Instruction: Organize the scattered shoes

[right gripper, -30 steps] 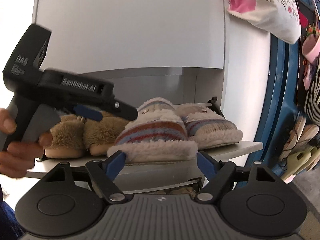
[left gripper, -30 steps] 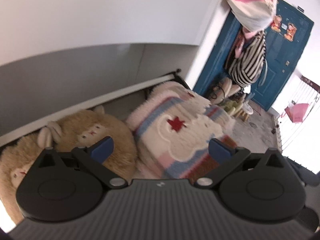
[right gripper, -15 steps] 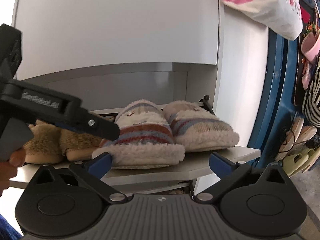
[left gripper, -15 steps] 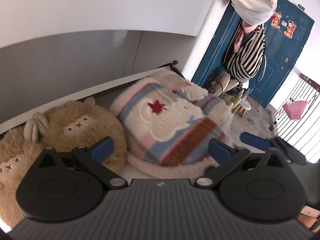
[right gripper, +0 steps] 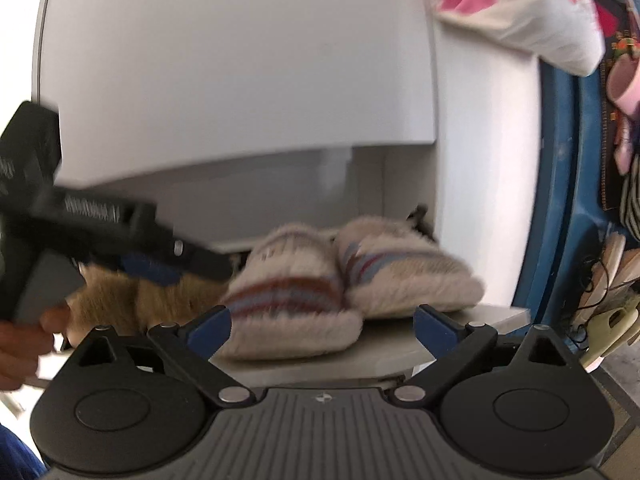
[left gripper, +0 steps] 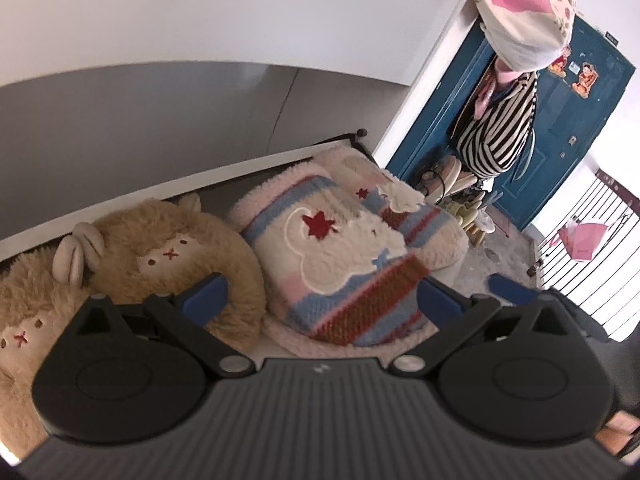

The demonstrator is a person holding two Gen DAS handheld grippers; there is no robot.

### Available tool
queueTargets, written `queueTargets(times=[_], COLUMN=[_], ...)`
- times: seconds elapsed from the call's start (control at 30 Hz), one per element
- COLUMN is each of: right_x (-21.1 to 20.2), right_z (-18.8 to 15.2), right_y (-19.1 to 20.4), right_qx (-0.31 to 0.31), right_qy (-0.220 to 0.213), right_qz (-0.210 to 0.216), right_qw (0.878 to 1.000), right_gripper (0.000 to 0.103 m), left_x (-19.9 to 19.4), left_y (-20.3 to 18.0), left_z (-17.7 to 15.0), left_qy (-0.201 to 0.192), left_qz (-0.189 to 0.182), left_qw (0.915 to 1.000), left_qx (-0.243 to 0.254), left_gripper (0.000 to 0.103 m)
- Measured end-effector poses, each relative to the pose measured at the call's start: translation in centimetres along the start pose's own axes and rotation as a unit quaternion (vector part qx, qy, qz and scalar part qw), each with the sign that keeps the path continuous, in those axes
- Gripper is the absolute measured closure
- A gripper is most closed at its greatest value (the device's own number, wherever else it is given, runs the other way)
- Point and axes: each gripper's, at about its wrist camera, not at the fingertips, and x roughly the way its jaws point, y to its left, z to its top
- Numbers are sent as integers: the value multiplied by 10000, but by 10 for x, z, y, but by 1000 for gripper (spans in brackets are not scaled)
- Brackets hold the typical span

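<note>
Both of your grippers stand with jaws spread wide and nothing between them. Your left gripper [left gripper: 320,300] hangs low over the fold-out shelf [right gripper: 400,350] of the white shoe cabinet [right gripper: 240,72], its blue fingertips straddling the seam where the near striped slipper [left gripper: 344,256] meets a tan plush slipper [left gripper: 180,248]. Your right gripper [right gripper: 322,322] sits in front of the shelf edge, looking at the slippers toe-on.

All four slippers lie on that shelf in a row: the two tan plush ones on the left, the two striped ones on the right, the far striped slipper [right gripper: 404,276] pressed against its mate. The pairs are together and toes face out, so the shelf already looks tidy; this fits either a last nudge to square them up or a look-over when the placing is over.

If you adjust anything, push from the fleecy cuff, not the soft top, since the pile will give and slip under a fingertip. Keep your left gripper clear of the cabinet flap above. The right view is smeared by motion, so whether the near striped slipper overhangs the shelf edge is hard to say; check before you close the compartment.
</note>
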Motion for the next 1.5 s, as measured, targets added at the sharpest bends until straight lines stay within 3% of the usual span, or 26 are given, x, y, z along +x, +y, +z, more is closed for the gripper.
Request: queueTargets(times=[0.3,0.5,0.6,0.73,0.87,1.0,1.13,1.33,1.5], right_x=[-2,8,21,26,25,13,21,35,47], right_z=[5,0,-5,-6,3,12,15,24,34], right_y=[-17,-23,-24,-27,-22,-49,-73,-98,-91], right_qx=[220,301,114,-31,-270,224,322,709,468], right_qy=[-59,-179,-6,-1,-107,-505,-270,11,370], right_qz=[-162,8,-298,-13,41,55,-688,-547,-379], right_qw=[9996,9994,9995,10000,9996,9985,9967,9960,9975], right_gripper=[1,1,1,4,3,3,3,1,1], left_x=[7,14,17,24,27,22,19,21,22], left_y=[-5,-14,-15,-12,-3,3,2,-12,-19], left_z=[-1,-2,-1,0,2,4,4,3,5], left_qy=[62,122,176,263,340,322,280,196,212], left_qz=[3,-47,-143,-210,-298,-422,-407,-319,-401], left_qw=[10000,9999,9997,9993,9986,9978,9983,9993,9989], left_qx=[57,34,-51,-143,-278,-397,-318,-19,72], left_gripper=[0,0,0,0,0,0,0,0,0])
